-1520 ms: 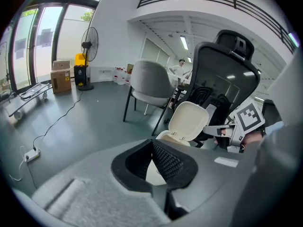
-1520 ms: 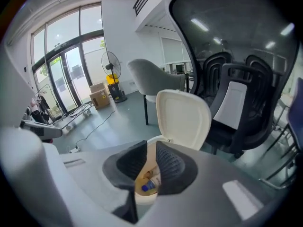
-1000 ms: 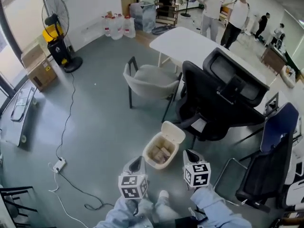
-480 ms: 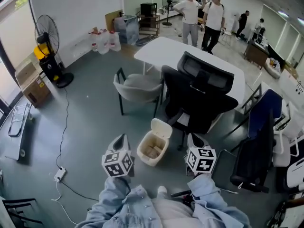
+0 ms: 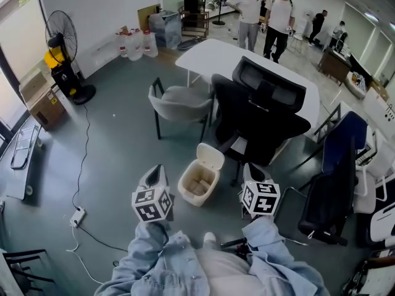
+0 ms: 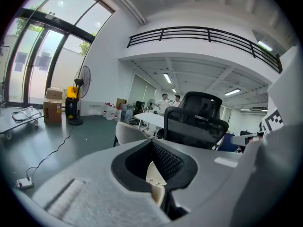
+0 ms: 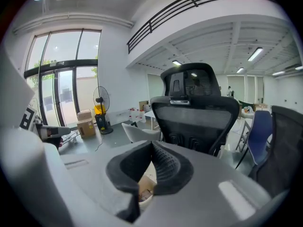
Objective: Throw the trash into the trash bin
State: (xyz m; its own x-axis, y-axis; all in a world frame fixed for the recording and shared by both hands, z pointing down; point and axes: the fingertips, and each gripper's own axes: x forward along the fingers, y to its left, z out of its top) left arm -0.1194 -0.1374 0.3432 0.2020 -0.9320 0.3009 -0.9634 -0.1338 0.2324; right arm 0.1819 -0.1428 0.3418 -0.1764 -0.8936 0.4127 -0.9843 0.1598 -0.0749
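A cream trash bin [image 5: 199, 187] stands on the grey floor with its lid [image 5: 210, 156] tipped open; scraps of trash lie inside. In the head view my left gripper [image 5: 155, 173] hangs just left of the bin and my right gripper [image 5: 250, 172] just right of it, both above the floor. Each gripper is shut with nothing held. In the left gripper view the pads meet at the tip [image 6: 152, 144], and the bin [image 6: 154, 176] shows below them. The right gripper view has its pads together [image 7: 151, 146] over the bin [image 7: 145, 195].
A black office chair [image 5: 262, 113] stands right behind the bin, a grey chair [image 5: 179, 100] to its left, and a white table [image 5: 234, 57] beyond. A blue chair [image 5: 336, 177] is at the right. A power strip with cable [image 5: 77, 214] lies left. People [image 5: 265, 14] stand far back.
Both grippers have risen from just over the bin and now point more levelly; they sit a little wider apart. The bin has not moved.
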